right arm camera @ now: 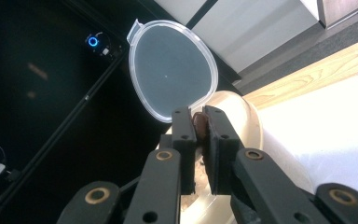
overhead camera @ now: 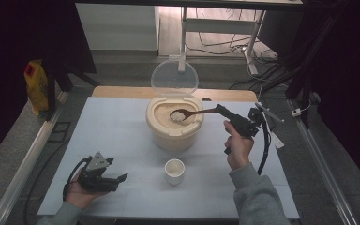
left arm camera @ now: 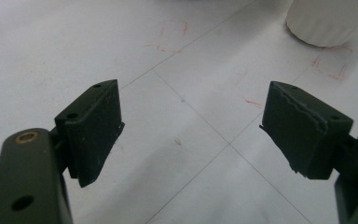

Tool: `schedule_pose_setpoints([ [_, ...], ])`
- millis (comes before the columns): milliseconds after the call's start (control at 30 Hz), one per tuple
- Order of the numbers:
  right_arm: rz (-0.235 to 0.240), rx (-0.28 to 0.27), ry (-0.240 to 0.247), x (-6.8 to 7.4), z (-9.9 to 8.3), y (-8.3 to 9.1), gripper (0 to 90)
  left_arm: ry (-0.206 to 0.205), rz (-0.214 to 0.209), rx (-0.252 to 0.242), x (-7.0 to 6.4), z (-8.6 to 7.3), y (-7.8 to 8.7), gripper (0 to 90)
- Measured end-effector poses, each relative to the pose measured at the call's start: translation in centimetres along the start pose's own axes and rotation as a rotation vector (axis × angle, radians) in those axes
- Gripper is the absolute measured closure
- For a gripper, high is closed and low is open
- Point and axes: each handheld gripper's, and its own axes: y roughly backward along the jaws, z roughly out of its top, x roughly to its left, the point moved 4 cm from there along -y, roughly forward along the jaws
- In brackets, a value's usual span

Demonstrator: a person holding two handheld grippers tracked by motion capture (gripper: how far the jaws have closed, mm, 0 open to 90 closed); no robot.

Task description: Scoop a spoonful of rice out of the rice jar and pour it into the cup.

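Observation:
A cream rice container [overhead camera: 174, 135] stands mid-table with its clear lid [overhead camera: 174, 78] hinged upright behind it. A brown wooden spoon [overhead camera: 194, 112] reaches over its mouth, its bowl heaped with white rice [overhead camera: 177, 116]. My right gripper [overhead camera: 224, 110] is shut on the spoon's handle, right of the container. In the right gripper view the jaws pinch the brown handle [right arm camera: 199, 123], with the lid [right arm camera: 171, 69] and container rim [right arm camera: 249, 116] beyond. A small white cup [overhead camera: 174, 170] stands in front of the container. My left gripper [overhead camera: 122, 178] rests open at the front left, and its view shows bare table between the fingers [left arm camera: 95, 128] and the cup's base [left arm camera: 328, 21].
The white table top [overhead camera: 117, 136] has a wooden strip [overhead camera: 122, 92] along its far edge. A yellow bag [overhead camera: 37, 86] stands off the table at the left. Cables and a desk frame [overhead camera: 225, 28] lie beyond the far edge. Faint red marks [left arm camera: 328, 70] dot the surface near the cup.

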Motion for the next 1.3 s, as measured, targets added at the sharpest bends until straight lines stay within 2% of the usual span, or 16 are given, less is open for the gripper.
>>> schedule_pose_setpoints([
  [500,0.039,0.002,-0.024,0.4,-0.1,1.2,83.2,0.000,0.006,0.002,0.1,0.0,0.0,19.6],
  [833,0.086,0.037,-0.054,0.8,-0.8,2.6,83.2,0.003,0.010,0.004,0.2,0.0,-0.1,19.6],
  [1300,0.125,0.067,-0.042,1.6,-1.7,4.0,83.2,0.004,0.011,0.007,0.3,0.0,-0.2,19.6],
])
